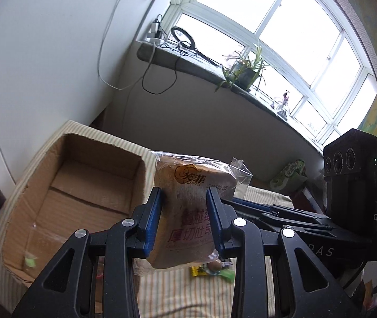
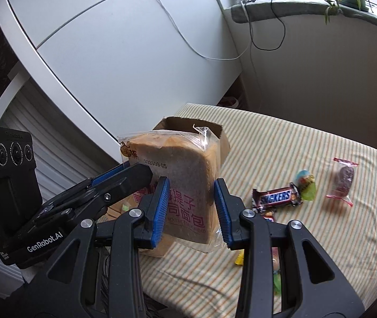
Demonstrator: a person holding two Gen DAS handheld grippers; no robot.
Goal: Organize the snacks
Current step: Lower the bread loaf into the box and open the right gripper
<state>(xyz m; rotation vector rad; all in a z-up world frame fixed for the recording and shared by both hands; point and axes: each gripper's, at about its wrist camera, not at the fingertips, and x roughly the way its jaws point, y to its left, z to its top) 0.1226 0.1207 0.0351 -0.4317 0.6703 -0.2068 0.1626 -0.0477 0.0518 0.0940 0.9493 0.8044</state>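
Two grippers, left gripper [image 1: 184, 218] and right gripper [image 2: 191, 209], both clamp one clear-wrapped brown toast slice [image 2: 180, 182] in the air beside open brown cardboard box [image 1: 82, 185]; Snickers bar [image 2: 277, 197] on striped cloth.

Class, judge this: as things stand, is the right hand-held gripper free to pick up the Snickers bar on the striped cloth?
Probably not yet: the right hand-held gripper is closed on the bagged bread, as is the left one. The Snickers bar itself lies uncovered.

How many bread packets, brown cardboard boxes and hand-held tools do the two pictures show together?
Clear plastic packet of brown sliced bread: 1
Open brown cardboard box: 1
Black tools with blue pads: 2 (left tool, right tool)
Total: 4
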